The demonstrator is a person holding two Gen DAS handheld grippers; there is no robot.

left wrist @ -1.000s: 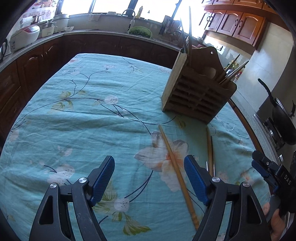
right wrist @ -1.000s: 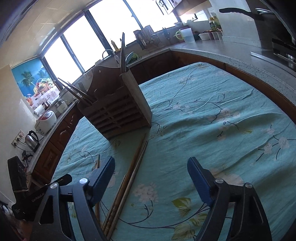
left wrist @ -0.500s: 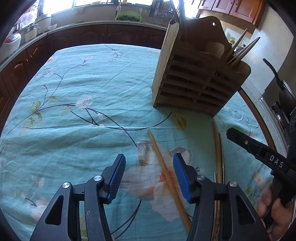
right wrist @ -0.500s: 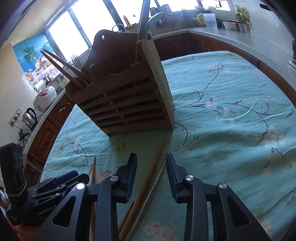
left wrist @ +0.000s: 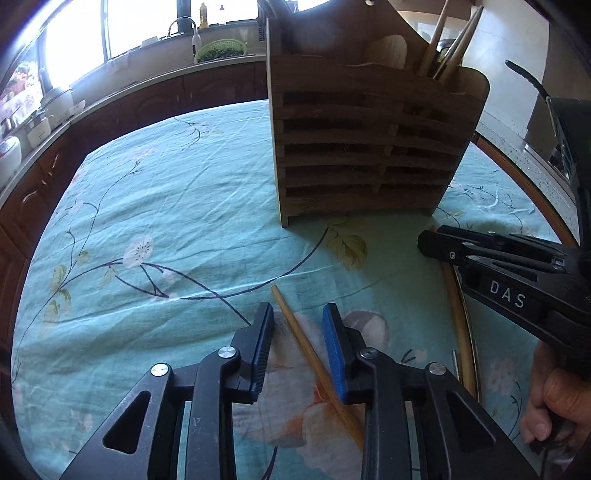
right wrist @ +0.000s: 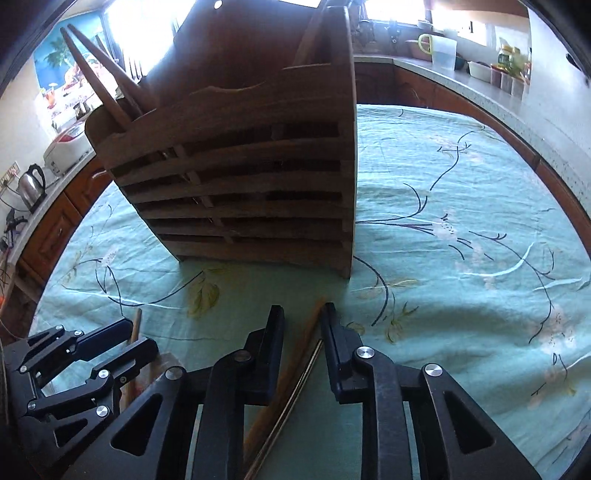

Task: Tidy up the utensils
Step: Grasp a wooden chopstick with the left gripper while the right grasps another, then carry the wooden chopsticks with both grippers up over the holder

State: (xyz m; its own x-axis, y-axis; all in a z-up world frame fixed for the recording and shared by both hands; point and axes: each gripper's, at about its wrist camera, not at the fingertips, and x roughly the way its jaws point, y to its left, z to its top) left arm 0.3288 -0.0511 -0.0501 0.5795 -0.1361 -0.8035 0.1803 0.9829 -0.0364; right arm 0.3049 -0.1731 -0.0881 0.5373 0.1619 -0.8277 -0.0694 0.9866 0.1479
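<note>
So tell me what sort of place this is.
Most likely a home kitchen: a curved stone countertop over dark wooden cabinets, a sink tap by the window, and a steel electric kettle beside a white rice cooker.

The near end of the wooden chopstick [left wrist: 317,365] was hidden under the right finger of the left gripper [left wrist: 298,345]. Between the fingers of the right gripper [right wrist: 302,341], the lower ends of the brown chopstick [right wrist: 291,373] and the thin metal one [right wrist: 295,391] were cut off by the bottom edge. Whether the pads touched them could not be told. The top of the wooden holder [right wrist: 258,192] ran out of both views. The hand [left wrist: 554,402] was cut off at the edge.
</note>
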